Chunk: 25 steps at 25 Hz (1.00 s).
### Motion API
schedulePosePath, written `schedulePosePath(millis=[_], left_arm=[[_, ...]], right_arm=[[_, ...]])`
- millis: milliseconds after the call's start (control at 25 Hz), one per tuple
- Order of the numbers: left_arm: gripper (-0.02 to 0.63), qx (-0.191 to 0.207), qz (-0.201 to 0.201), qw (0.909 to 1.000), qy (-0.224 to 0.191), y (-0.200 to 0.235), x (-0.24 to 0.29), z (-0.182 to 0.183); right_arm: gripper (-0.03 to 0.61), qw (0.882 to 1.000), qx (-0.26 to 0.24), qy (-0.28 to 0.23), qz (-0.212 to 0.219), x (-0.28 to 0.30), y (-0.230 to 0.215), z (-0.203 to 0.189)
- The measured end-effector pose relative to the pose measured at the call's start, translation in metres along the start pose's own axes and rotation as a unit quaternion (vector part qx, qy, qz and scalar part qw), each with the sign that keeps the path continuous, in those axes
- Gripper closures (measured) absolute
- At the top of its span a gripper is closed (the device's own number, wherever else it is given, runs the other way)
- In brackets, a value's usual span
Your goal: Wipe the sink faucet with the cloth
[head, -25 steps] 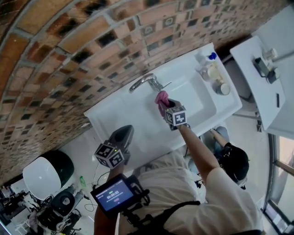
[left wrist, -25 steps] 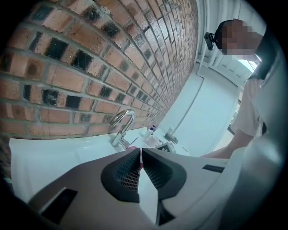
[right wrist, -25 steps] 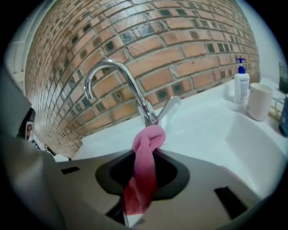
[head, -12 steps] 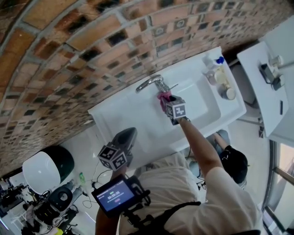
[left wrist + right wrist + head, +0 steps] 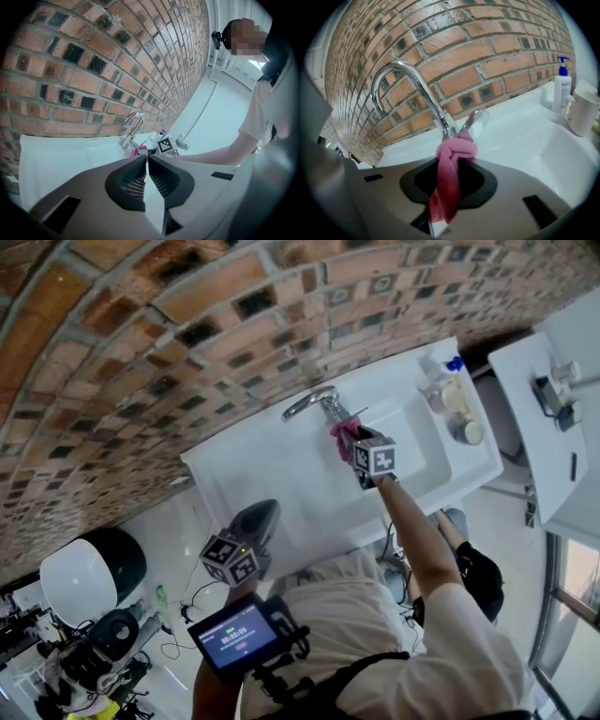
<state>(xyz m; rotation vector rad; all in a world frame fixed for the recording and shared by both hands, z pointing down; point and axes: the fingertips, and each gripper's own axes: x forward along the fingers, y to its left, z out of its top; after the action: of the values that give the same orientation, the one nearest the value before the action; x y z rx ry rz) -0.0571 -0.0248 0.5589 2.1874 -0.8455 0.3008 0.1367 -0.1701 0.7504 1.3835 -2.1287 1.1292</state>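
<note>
Cream short-sleeved shirt (image 5: 450,643); marker-cubed grey left tongs (image 5: 145,158), right tongs (image 5: 450,164)

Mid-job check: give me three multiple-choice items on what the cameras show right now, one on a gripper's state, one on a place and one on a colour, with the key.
1. How do the left gripper's jaws stand?
A. Wide apart
B. Together, nothing between them
C. Clamped on a sponge

2. Where is the pink cloth?
A. In the left gripper
B. In the right gripper, against the faucet near its base
C. Lying loose, held by nothing

3. What colour is the pump bottle's top?
A. Red
B. Green
C. Blue

Key:
1 B: the left gripper view shows its jaws meeting, with nothing held.
2 B: the right gripper view shows the cloth clamped between the jaws and pressed to the faucet's foot.
3 C: the pump head shows blue in the right gripper view.
</note>
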Motion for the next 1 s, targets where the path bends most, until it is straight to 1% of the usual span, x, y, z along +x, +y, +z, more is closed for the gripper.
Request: schedulePosePath(millis=[160, 480, 640, 720, 800, 880, 920, 1000], left_arm=[[0.617, -0.001, 0.004, 1.0, -0.003, 0.001, -0.005, -0.003], [0.617, -0.005, 0.008, 0.9999, -0.007, 0.0, -0.012, -0.01], [0.617, -0.003, 0.008, 0.9999, -0.008, -0.004, -0.011, -0.01], [0.617, -0.006, 0.007, 0.9999, -0.011, -0.006, -0.01, -0.01], [0.617, -0.006, 0.006, 0.9999, -0.012, -0.006, -0.01, -0.01], [0.617, -0.002, 0.006, 0.9999, -0.014, -0.006, -0.01, -0.009], [0.617, -0.001, 0.006, 0.9999, -0.016, -0.006, -0.009, -0.009], [0.617, -0.002, 0.006, 0.9998, -0.019, -0.008, -0.009, -0.008]], right_arm=[[0.474, 1.0, 0.018, -0.016, -0.004, -0.009, -0.008, 0.01], [0.476, 0.999, -0.003, -0.043, -0.027, -0.026, -0.031, 0.032], [0.476, 0.998, -0.015, -0.043, -0.04, -0.032, -0.041, 0.041], [0.476, 0.998, -0.011, -0.045, -0.05, -0.036, -0.045, 0.046], [0.476, 0.996, 0.006, -0.069, -0.054, -0.048, -0.042, 0.06], [0.476, 0.993, 0.011, -0.11, -0.043, -0.066, -0.028, 0.08], [0.476, 0.991, -0.002, -0.128, -0.039, -0.075, -0.02, 0.09], [0.476, 0.987, -0.052, -0.149, -0.044, -0.091, -0.005, 0.106]])
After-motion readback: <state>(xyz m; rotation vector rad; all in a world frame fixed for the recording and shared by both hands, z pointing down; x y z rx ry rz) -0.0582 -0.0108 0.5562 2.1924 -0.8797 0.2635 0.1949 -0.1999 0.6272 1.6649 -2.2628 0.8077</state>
